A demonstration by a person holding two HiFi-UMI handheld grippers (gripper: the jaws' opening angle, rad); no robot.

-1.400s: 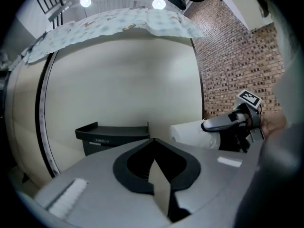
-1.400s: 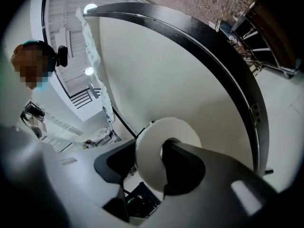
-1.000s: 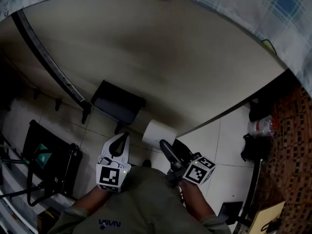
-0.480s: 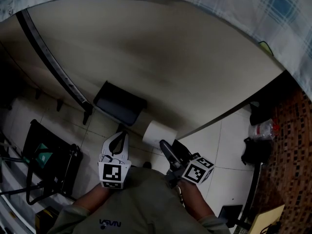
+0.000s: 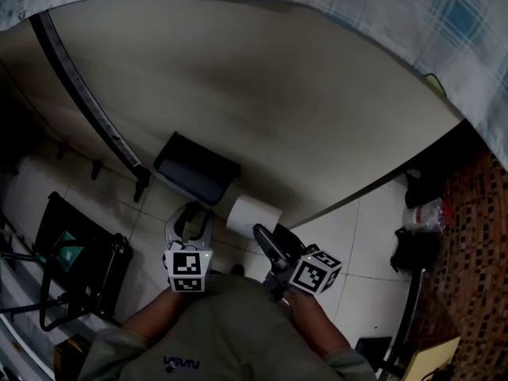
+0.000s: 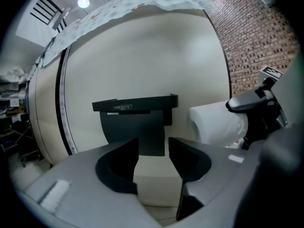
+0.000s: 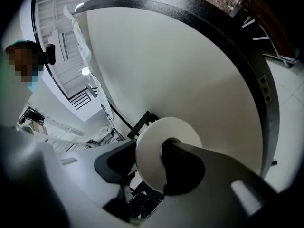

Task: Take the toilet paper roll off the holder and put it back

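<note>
The black holder (image 5: 196, 169) (image 6: 135, 122) is fixed to the cream curved wall. My left gripper (image 5: 190, 214) (image 6: 153, 146) hangs just below and in front of it; its jaws are opening and nothing is between them. The white toilet paper roll (image 5: 251, 211) (image 6: 216, 122) (image 7: 152, 148) is off the holder, just to its right and close to the wall. My right gripper (image 5: 260, 235) (image 7: 151, 159) is shut on the roll's wall, with one jaw inside the core and the other outside. In the left gripper view the right gripper (image 6: 254, 110) covers the roll's far end.
A dark rail (image 5: 87, 105) runs down the wall at left. A black wire rack (image 5: 79, 264) stands on the tiled floor at lower left. Dark bags (image 5: 417, 248) lie at right by a brick surface. A checked cloth (image 5: 444, 14) drapes over the wall's top.
My left gripper's jaws, shut before, have parted. The right gripper has carried the roll slightly left, closer to the holder.
</note>
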